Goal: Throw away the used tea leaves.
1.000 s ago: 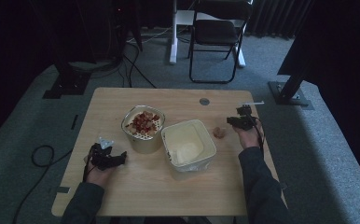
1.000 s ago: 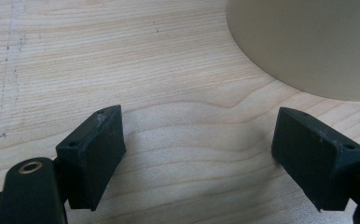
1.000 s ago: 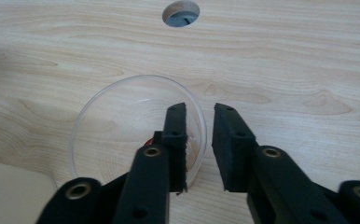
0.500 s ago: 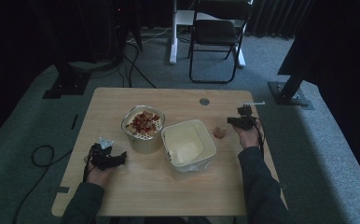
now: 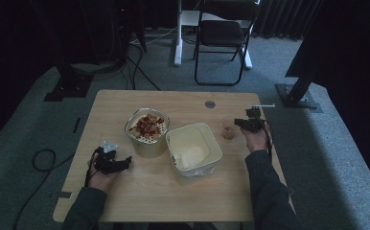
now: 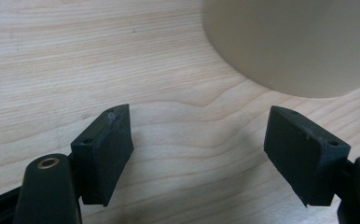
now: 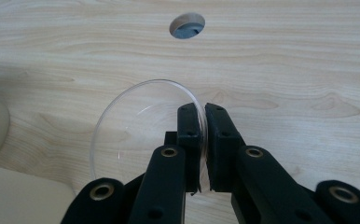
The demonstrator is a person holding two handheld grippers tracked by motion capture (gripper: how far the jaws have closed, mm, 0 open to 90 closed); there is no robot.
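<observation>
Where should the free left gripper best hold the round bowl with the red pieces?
Probably low on the bowl wall, from its near left side. The left gripper lies open there, the tub crowds the right, and the top is full.

Left gripper (image 5: 124, 162): low over the table's near left, jaws spread wide; right gripper (image 5: 237, 123): far right, jaws pinched together; both forearms extended.

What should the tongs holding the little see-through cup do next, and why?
Probably lift the clear cup slightly off the table. The right tongs are already pinched shut on its rim, so the grip is made; the left tongs rest open and idle.
</observation>
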